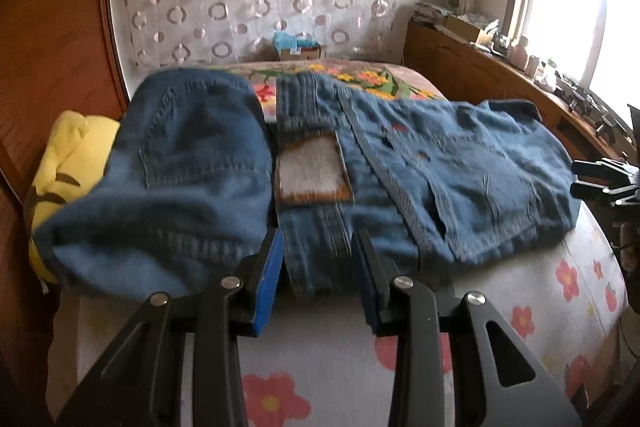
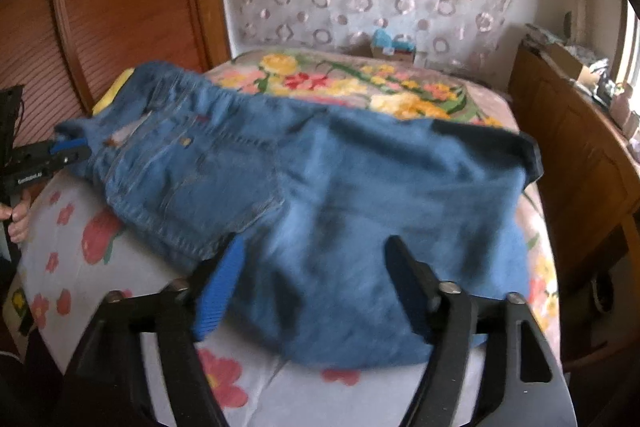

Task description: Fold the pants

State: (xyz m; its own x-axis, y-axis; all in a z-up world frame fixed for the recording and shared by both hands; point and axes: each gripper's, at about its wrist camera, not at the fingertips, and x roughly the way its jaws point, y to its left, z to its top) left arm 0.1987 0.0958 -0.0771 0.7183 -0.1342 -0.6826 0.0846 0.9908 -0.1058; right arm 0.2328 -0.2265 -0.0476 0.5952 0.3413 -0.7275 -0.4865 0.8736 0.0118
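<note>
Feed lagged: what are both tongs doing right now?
Left tongs: open, straddling the jeans waistband.
Right tongs: open over the jeans, holding nothing.

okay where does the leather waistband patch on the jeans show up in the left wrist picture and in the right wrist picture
Left wrist view: the leather patch sits center frame on the jeans, just beyond the left gripper, whose fingers are apart.
Right wrist view: the leather patch is only a thin blurred sliver at the far left of the jeans, near the other gripper's tip.
Shared landmark: the cardboard box with blue contents at the far edge of the bed.
</note>
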